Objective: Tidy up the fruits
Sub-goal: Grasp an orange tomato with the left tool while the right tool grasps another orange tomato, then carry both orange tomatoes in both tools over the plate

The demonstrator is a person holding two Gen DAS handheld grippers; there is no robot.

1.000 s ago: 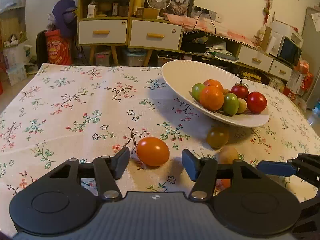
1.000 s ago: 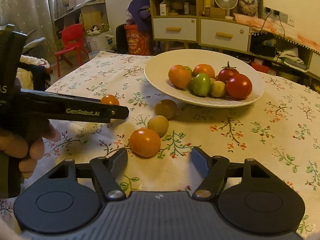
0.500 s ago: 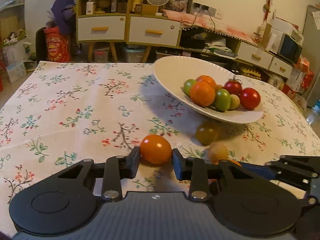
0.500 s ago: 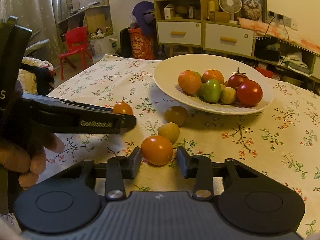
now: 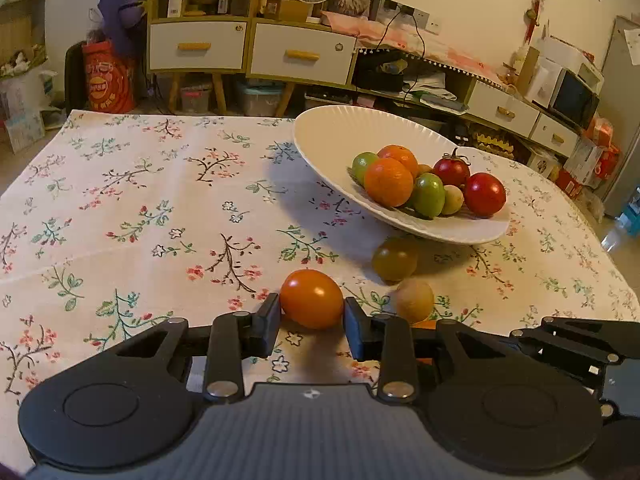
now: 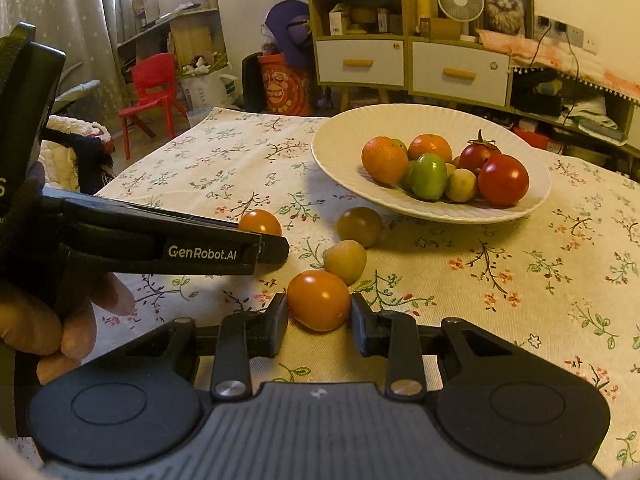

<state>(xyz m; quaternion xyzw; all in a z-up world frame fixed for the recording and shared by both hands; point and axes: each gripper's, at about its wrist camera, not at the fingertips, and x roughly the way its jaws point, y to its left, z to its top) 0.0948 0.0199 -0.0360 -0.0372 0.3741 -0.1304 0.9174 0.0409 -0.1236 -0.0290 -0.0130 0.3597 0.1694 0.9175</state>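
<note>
Both pads of my left gripper [image 5: 311, 314] press on an orange tomato [image 5: 312, 299] that rests on the flowered tablecloth. My right gripper [image 6: 319, 314] is shut the same way on a second orange tomato [image 6: 319, 300]. In the right wrist view the left gripper [image 6: 276, 246] reaches in from the left, and its tomato [image 6: 260, 222] shows half hidden behind the finger. A white plate [image 5: 340, 136] [image 6: 348, 148] behind holds oranges, green fruits and red tomatoes. Two loose fruits lie between: an olive-brown one [image 5: 394, 259] [image 6: 359, 227] and a small yellowish one [image 5: 414, 300] [image 6: 345, 262].
The right gripper's black arm [image 5: 568, 340] crosses the lower right of the left wrist view. A person's hand [image 6: 48, 320] holds the left gripper. Beyond the table stand a yellow cabinet with white drawers [image 5: 248, 52], a red chair [image 6: 152, 92] and shelves.
Both grippers went from open around their tomatoes to shut on them. Each view has shifted a little closer to its fruit.
</note>
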